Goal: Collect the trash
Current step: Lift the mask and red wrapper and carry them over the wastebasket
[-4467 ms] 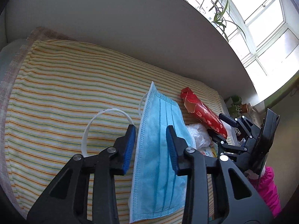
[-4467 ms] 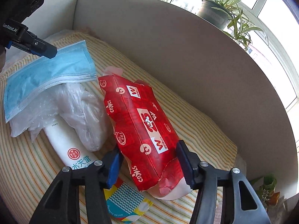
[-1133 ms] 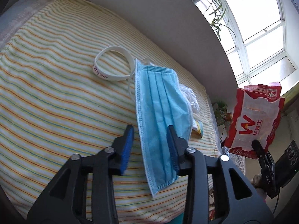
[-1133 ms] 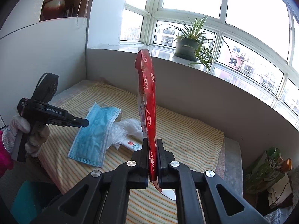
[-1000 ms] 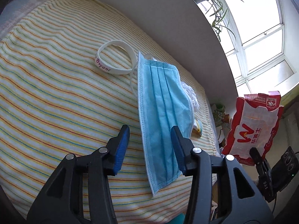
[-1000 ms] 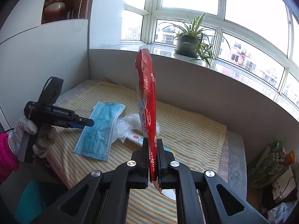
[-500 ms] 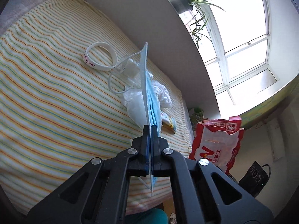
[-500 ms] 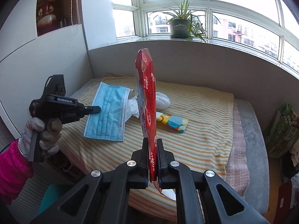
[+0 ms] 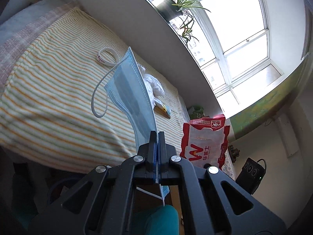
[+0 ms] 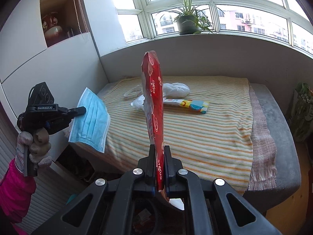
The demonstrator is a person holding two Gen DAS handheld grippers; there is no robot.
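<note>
The left tool pinches a pleated blue face mask lifted off the striped bed. The right tool pinches a glossy red snack bag upright over the bed's near edge.

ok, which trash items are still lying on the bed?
The crumpled white plastic bag and the colourful tube; the blue mask and red packet are gripped in the air.

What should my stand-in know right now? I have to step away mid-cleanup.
Left gripper: jaws shut on the blue face mask, lifted off the bed.
Right gripper: jaws shut on the red snack bag, held upright.
Done: both picked up, not yet binned.
Left on the bed: white plastic bag, colourful wrapper, white wristband.
</note>
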